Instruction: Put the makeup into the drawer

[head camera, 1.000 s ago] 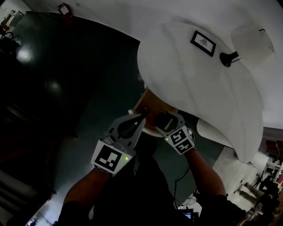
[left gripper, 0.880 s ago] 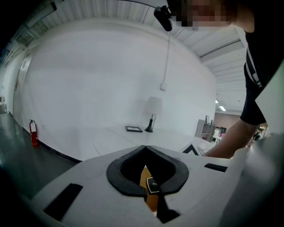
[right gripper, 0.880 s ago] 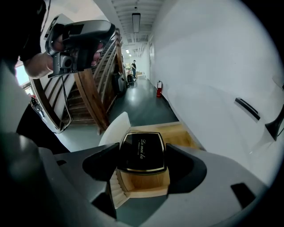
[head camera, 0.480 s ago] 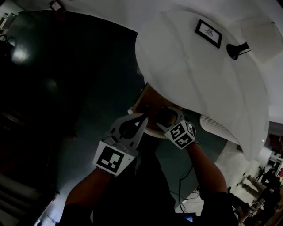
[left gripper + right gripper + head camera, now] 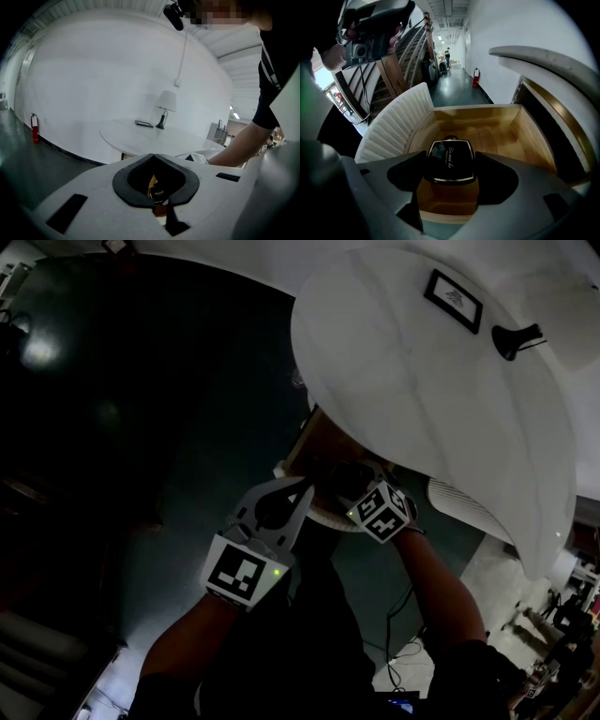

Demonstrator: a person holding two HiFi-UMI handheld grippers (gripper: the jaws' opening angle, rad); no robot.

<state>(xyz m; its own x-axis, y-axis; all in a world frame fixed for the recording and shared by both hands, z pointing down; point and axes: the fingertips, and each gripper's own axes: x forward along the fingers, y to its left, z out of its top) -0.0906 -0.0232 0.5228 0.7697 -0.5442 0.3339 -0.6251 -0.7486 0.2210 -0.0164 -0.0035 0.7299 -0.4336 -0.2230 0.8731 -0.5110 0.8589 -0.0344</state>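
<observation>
A black makeup compact (image 5: 450, 161) with a gold rim sits between the jaws of my right gripper (image 5: 450, 169), which is shut on it. It hangs over the open wooden drawer (image 5: 534, 136) under the white round table (image 5: 403, 399). In the head view the right gripper (image 5: 339, 482) reaches into the drawer (image 5: 319, 442). My left gripper (image 5: 305, 487) is just left of it, jaws shut and empty. In the left gripper view the left gripper (image 5: 153, 155) has its tips touching, and the compact (image 5: 158, 192) shows through the gap in its pads.
The drawer's white ribbed front (image 5: 393, 126) curves along its left side. A lamp (image 5: 165, 105) and a dark framed card (image 5: 453, 299) stand on the table. A fire extinguisher (image 5: 34, 127) is by the wall, stairs (image 5: 401, 61) are behind, and the floor (image 5: 141, 427) is dark.
My right gripper has moved a little farther over the drawer with the compact still in it. The left gripper has stayed almost still.
</observation>
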